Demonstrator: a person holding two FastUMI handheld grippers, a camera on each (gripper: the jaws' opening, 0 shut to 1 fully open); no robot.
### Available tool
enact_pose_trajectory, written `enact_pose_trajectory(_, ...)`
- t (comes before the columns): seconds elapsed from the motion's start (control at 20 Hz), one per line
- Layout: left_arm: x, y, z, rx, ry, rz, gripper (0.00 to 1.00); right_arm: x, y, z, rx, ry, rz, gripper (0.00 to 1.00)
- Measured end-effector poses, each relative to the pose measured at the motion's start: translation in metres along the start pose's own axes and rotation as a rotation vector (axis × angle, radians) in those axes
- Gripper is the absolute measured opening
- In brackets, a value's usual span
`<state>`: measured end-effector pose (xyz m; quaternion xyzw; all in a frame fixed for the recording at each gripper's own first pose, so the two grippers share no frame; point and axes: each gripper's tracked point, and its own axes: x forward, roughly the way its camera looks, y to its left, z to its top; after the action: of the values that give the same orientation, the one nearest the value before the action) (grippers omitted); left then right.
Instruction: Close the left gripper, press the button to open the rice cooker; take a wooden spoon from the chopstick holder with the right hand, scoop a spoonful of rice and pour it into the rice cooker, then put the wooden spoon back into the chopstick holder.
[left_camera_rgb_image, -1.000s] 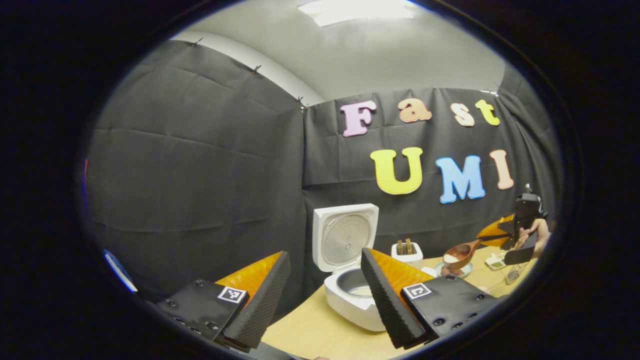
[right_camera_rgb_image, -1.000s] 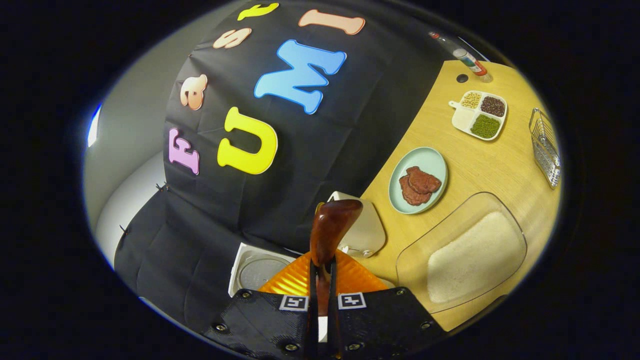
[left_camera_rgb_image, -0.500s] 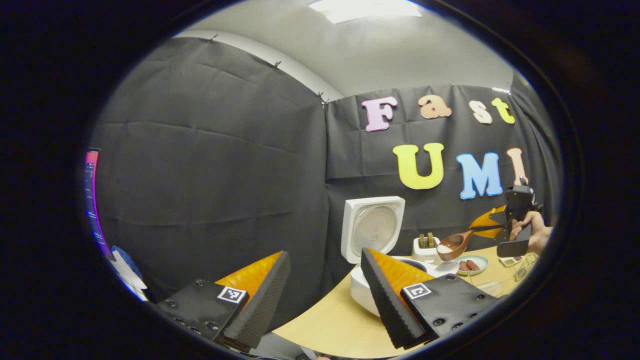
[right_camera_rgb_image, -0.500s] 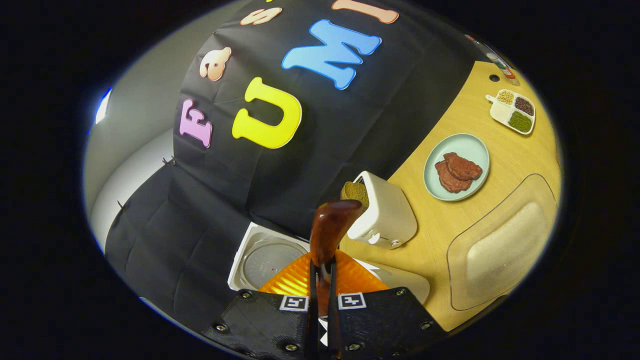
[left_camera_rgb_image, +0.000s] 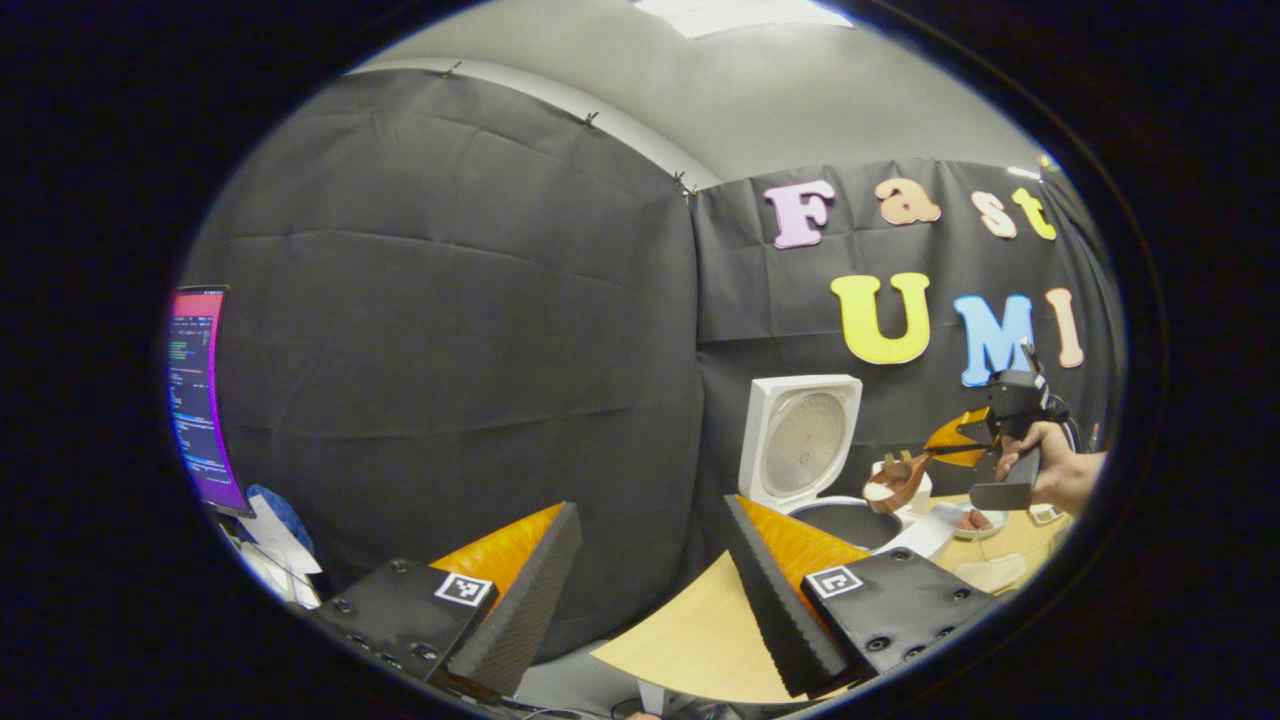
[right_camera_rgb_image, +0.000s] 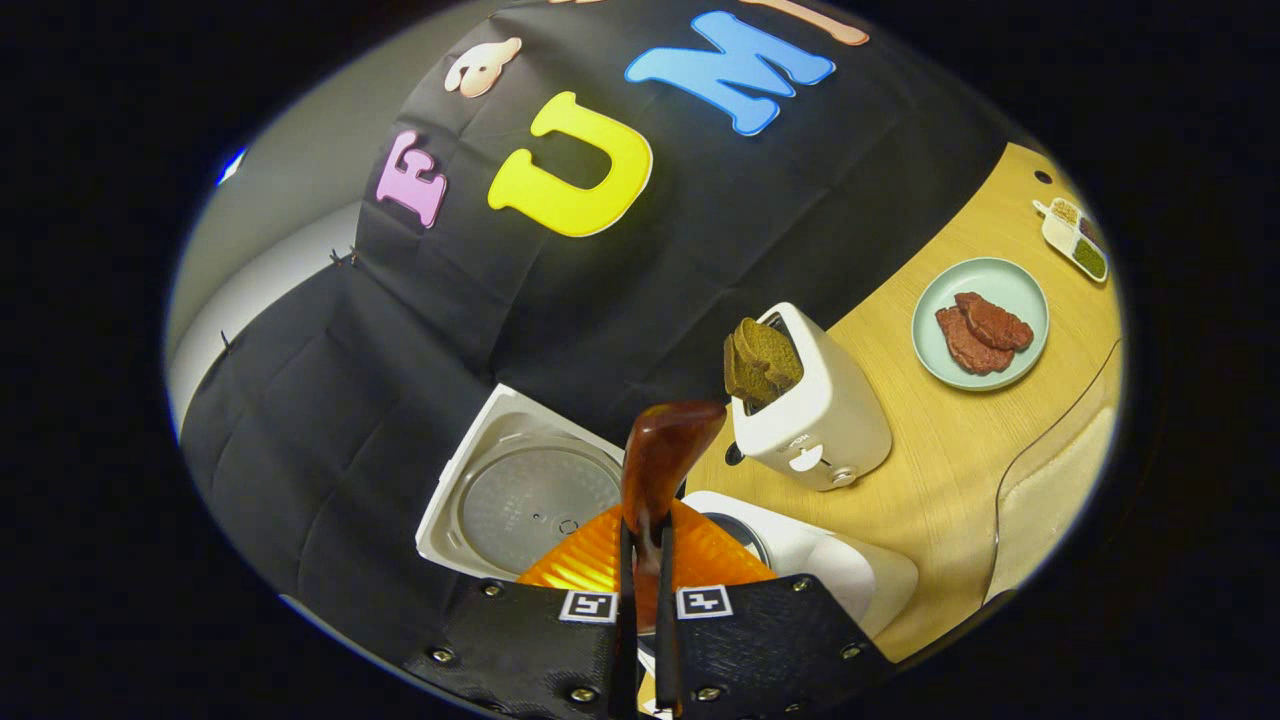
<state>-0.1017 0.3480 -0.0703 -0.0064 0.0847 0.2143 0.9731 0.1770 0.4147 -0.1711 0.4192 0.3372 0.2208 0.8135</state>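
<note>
Apparently idle, the left gripper (left_camera_rgb_image: 645, 590) kept its ridged wedge fingers spread near the surface's edge in the left gripper view, where the glossy wooden spoon (left_camera_rgb_image: 893, 485), rice in its bowl, hung over the open white rice cooker (left_camera_rgb_image: 850, 515). Right gripper view: the right gripper (right_camera_rgb_image: 641, 610) pinched the spoon's slim stiff handle; light and smooth, it probably needs level carrying by the handle.

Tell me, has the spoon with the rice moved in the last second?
Yes. The wooden spoon has travelled from over the plate toward the rice cooker, and now hangs near its open pot.
</note>
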Motion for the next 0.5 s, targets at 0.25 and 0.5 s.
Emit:
enact_pose_trajectory(0.25,-0.001,0.015,-0.006,-0.002,0.021,0.038,0.98,0.033,0.002,-0.026,-0.157,0.043,-0.046,0.07)
enact_pose_trajectory(0.5,-0.008,0.027,-0.009,-0.011,0.024,0.065,1.00,0.045,0.001,-0.059,-0.418,0.114,-0.086,0.07)
